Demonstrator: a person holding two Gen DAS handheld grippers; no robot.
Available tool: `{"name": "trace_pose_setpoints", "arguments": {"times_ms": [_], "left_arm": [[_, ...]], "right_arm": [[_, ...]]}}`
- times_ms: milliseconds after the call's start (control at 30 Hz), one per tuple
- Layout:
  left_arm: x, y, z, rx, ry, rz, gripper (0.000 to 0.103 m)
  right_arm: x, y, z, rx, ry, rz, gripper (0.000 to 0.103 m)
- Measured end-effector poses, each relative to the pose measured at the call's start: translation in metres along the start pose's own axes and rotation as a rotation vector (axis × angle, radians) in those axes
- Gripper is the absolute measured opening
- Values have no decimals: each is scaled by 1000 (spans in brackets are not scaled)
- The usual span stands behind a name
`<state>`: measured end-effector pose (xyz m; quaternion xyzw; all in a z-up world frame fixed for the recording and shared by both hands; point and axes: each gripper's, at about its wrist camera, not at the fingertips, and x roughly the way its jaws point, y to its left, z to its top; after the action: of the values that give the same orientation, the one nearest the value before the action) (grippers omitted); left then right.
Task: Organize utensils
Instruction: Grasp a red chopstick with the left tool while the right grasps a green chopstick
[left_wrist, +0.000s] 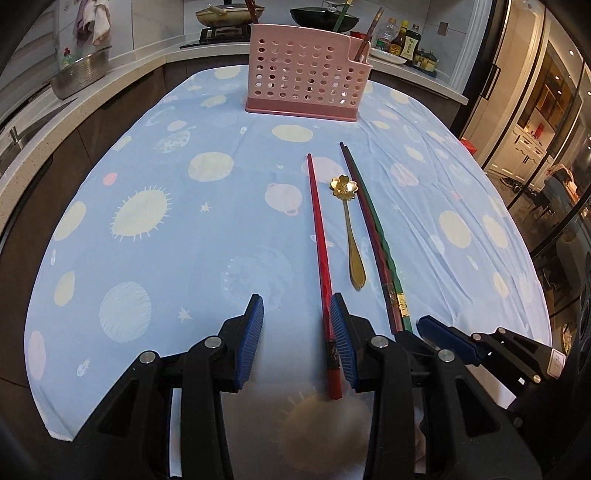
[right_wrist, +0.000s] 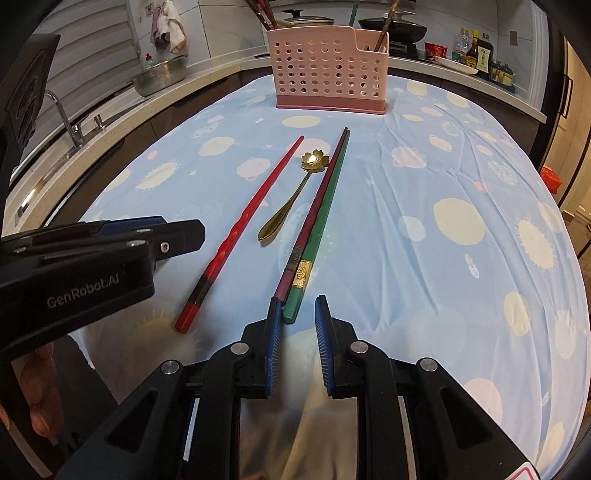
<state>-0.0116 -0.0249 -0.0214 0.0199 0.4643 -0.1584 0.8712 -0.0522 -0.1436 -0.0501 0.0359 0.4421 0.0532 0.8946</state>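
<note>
Here, the left gripper (left_wrist: 297, 314) sits low over the blue tablecloth (left_wrist: 147, 258) with its two blue pads spread wide, holding nothing. The red chopstick (left_wrist: 320, 254) lies just inside its right pad (left_wrist: 341, 339), touching or almost touching it, and runs straight ahead from there. A little to the right of that pad lies the gold spoon (left_wrist: 351, 236), flower bowl at the far end. Next come the dark red chopstick (left_wrist: 369, 229) and the green chopstick (left_wrist: 382, 236), side by side and touching.

The right gripper (right_wrist: 297, 314) is low too, pads parted and empty. The near end of the green chopstick (right_wrist: 295, 306) lies between its pads, close to the left one. The dark red chopstick (right_wrist: 314, 206) lies against it on the left.

Far ahead of both grippers stands the pink basket (right_wrist: 328, 70), upright. More chopsticks stick up out of it, some at the left end and one in the small part at the right.
</note>
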Motion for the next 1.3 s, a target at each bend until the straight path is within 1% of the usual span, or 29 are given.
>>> {"name": "trace_pose_setpoints", "arguments": {"times_ms": [200,267,333,467,600,633,700,800,867,1067,1300], "left_arm": [[2,-6,-4,13,18,-26,36],[3,-10,-6,23,23,-35,40],[7,-13,-8,28,29,-39,43],[17,-13,-11,23,53,-37,43],[17,-14,-12,34,47,-27,42],[17,-14,-12,33,45,-25,40],[16,-14,-13,41,42,-23,33],[17,-13,-13,49,43,-27,20],[17,-12,-13,49,50,-42,9],[12,-10,-14,37,54,-75,7],[-11,-3,-3,12,8,-91,7]], "right_arm": [[-3,-24,2,41,-4,-40,20],[-3,-30,4,51,-3,-45,20],[-2,-33,6,57,-5,-45,20],[4,-31,10,57,-9,-40,20],[8,-29,12,49,-13,-39,20],[9,-29,12,48,-15,-39,19],[9,-30,12,47,-17,-39,16],[8,-31,11,47,-16,-35,8],[8,-32,11,45,-15,-37,8],[-3,-35,10,52,-30,-35,8],[-30,-40,20,63,-96,-33,7]]}}
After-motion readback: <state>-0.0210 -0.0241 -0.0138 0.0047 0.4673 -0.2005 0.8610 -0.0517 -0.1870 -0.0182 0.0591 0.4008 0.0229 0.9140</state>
